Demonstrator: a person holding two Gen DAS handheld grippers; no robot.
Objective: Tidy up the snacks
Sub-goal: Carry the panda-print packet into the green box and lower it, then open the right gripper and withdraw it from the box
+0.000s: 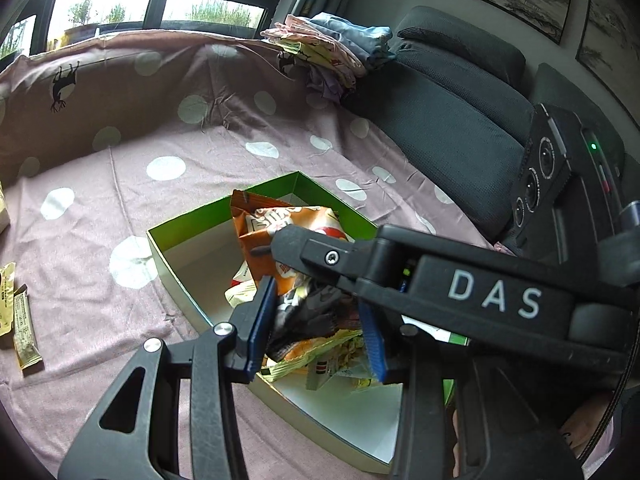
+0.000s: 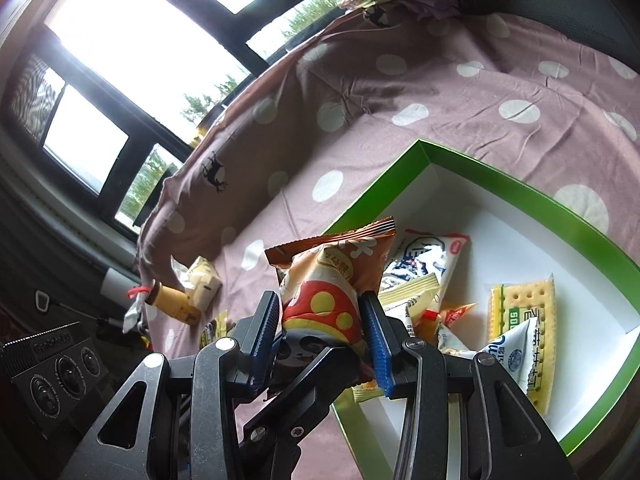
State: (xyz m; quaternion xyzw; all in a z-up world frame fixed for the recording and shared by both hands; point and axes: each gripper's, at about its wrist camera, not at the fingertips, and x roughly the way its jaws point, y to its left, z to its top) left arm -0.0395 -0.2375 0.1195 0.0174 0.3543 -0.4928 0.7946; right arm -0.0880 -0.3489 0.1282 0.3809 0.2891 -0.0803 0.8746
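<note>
While over green box (image 2: 480,184) | right gripper (image 2: 324,344) fingers pinch crinkly orange packet (image 2: 332,276) | left gripper (image 1: 316,320) fingers parted

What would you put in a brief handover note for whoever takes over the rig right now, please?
Right gripper: shut on the orange snack bag, held over the green box.
Left gripper: open above the box's snack pile, holding nothing.
Done: several packets, including a cracker pack, are in the box.
Left: release the bag, then collect the yellow bar on the spotted sheet.
</note>
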